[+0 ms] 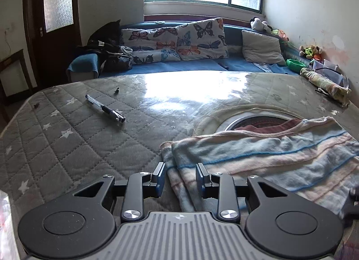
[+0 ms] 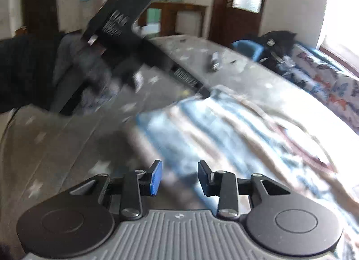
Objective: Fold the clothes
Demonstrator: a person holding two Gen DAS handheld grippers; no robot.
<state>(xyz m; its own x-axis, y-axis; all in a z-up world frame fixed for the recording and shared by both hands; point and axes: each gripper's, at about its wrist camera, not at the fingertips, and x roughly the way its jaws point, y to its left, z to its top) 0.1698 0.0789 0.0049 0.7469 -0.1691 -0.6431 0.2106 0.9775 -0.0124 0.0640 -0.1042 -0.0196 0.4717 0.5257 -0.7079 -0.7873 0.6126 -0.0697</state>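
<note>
A garment [image 1: 269, 154] with pale blue, pink and cream stripes lies on the grey quilted table cover [image 1: 78, 139]. Its neckline faces away in the left wrist view. My left gripper [image 1: 180, 169] is open at the garment's left folded edge. The cloth runs flat between and under the blue pads [image 1: 160, 181], and they do not pinch it. The right wrist view is blurred. There my right gripper [image 2: 179, 167] is open over the near edge of the garment [image 2: 224, 125], with nothing gripped. The black housing [image 2: 121, 20] of the left tool reaches in from the upper left to the cloth's far corner.
A pen [image 1: 105, 108] and small black bits lie on the cover at left. A round metal-rimmed opening [image 1: 237, 122] sits behind the garment. A rolled cloth [image 1: 325, 85] lies at the far right. Beyond the table is a blue sofa [image 1: 190, 66] with butterfly pillows [image 1: 179, 40].
</note>
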